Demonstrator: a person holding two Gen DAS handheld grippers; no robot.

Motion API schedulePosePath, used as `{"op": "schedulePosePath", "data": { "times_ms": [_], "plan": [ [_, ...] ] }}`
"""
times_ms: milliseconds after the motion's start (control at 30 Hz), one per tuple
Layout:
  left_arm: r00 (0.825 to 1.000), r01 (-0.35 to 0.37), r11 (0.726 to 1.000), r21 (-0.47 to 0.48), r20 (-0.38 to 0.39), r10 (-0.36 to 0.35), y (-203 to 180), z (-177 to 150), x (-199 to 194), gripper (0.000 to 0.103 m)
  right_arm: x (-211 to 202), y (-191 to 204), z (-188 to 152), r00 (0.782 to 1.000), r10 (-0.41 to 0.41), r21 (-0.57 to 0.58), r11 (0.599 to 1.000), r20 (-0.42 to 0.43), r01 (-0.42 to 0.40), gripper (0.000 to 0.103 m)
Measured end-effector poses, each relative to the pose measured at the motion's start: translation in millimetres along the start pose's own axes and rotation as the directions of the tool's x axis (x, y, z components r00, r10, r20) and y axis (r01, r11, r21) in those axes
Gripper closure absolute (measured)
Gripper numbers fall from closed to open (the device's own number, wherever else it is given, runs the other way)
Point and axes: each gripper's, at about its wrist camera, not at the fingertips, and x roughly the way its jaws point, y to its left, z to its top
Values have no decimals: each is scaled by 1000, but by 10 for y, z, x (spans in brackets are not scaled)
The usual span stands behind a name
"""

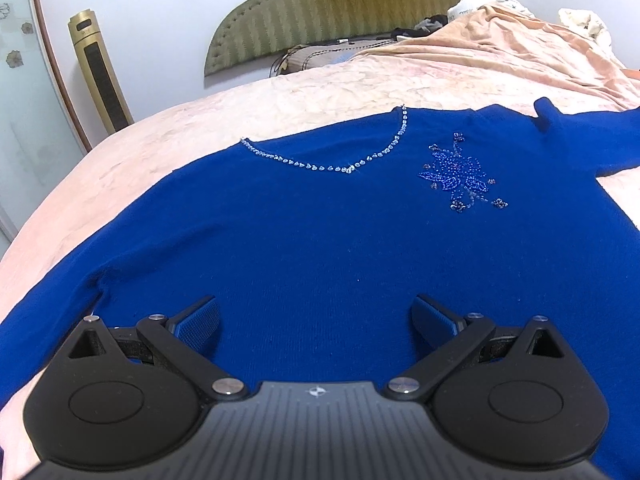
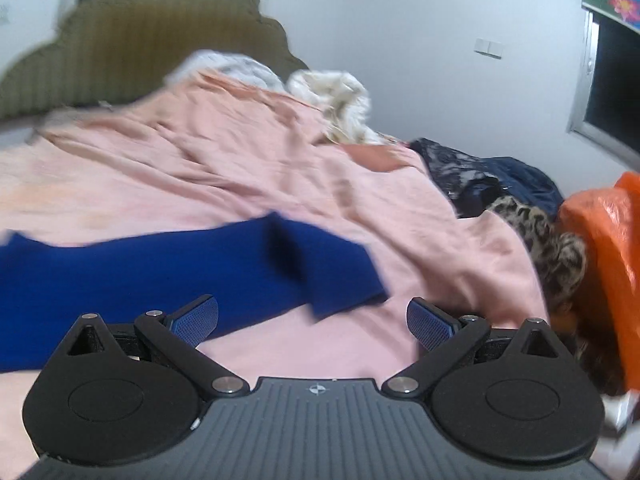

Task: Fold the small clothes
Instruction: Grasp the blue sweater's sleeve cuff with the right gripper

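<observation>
The left gripper (image 1: 316, 320) has its two blue-padded fingers spread wide with nothing between them, poised over the lower body of a royal-blue sweater (image 1: 320, 248) that lies flat and face up on the bed, filling most of the left wrist view. The knit looks fine and soft, smooth across the chest with a shallow crease where one sleeve (image 1: 52, 304) joins the body at lower left. Farther from the fingers, a string of clear teardrop beads (image 1: 340, 166) traces the scooped neckline, and beside it a beaded flower motif (image 1: 460, 178) in blue and dark stones sits on the chest. The right gripper (image 2: 312, 322) is likewise splayed open and holds nothing; it hangs over bare pink bedspread (image 2: 360, 344), with the cuff end of the sweater's other sleeve (image 2: 224, 264) just ahead of its fingertips, a flat blue band with a fold near its squared end. This view is motion-blurred, so finer detail is lost. The bedspread is a pale pink cloth with a marbled, crinkled look, rumpled into long ridges toward the head of the bed. Beyond it stand an olive scalloped headboard (image 1: 340, 12) with quilted chevron stripes, a heap of cream fabric (image 2: 340, 100), dark lace clothing (image 2: 472, 172), a leopard-print piece (image 2: 544, 240) and an orange plastic bag (image 2: 604, 240). A gold tower fan (image 1: 100, 72) stands by the white wall.
</observation>
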Motion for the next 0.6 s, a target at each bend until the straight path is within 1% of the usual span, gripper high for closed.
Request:
{"op": "schedulePosePath", "data": {
  "times_ms": [33, 67, 100, 133, 167, 200, 233, 267, 300, 400, 433, 467, 500, 533, 567, 600],
  "plan": [
    [1000, 2, 1000, 0, -1, -2, 2, 2, 4, 0, 131, -57, 15, 1000, -6, -17, 1000, -12, 6, 4],
    [1000, 3, 1000, 0, -3, -3, 4, 3, 8, 0, 262, -68, 33, 1000, -6, -30, 1000, -28, 5, 10],
    [1000, 5, 1000, 0, -5, -5, 7, 5, 9, 0, 376, -74, 50, 999, -2, -44, 999, -46, 0, 19],
    [1000, 6, 1000, 0, -5, -6, 8, 10, 6, 0, 445, -73, 62, 998, 1, -56, 998, -62, -4, 24],
    [1000, 7, 1000, 2, -5, -7, 11, 15, 0, 0, 520, -83, 75, 998, 5, -58, 998, -70, -10, 41],
    [1000, 8, 1000, 5, -4, -8, 14, 20, -8, 0, 542, -91, 100, 997, 1, -46, 999, -73, -5, 61],
    [1000, 8, 1000, 7, 0, -8, 15, 28, -22, 0, 551, -135, 126, 997, 2, -19, 1000, -83, -4, 70],
    [1000, 8, 1000, 8, 9, -8, 26, 35, -46, 0, 535, -188, 149, 995, 23, 23, 999, -95, -21, 84],
    [1000, 10, 1000, 7, 19, -10, 36, 41, -69, 0, 506, -245, 169, 994, 51, 62, 997, -95, -45, 91],
    [999, 15, 1000, 12, 47, -15, 84, 55, -145, 0, 270, -358, 238, 983, 160, 164, 976, -89, -144, 92],
    [999, 16, 1000, 13, 51, -17, 101, 60, -162, 0, 161, -383, 257, 966, 238, 208, 955, -97, -214, 92],
    [998, 18, 1000, 10, 54, -19, 120, 62, -175, 0, 82, -385, 304, 940, 326, 256, 922, -106, -291, 92],
    [998, 20, 1000, 4, 55, -20, 147, 62, -184, 0, -5, -386, 332, 906, 410, 301, 882, -107, -364, 91],
    [998, 21, 1000, -4, 54, -21, 175, 60, -192, 0, -113, -354, 339, 840, 534, 363, 805, -99, -470, 91],
    [998, 22, 1000, -12, 51, -21, 204, 52, -195, 0, -190, -297, 345, 772, 629, 405, 731, -89, -549, 91],
    [999, 21, 1000, -18, 48, -20, 226, 48, -195, 0, -281, -189, 343, 692, 718, 437, 649, -80, -623, 91]
  ]
}}
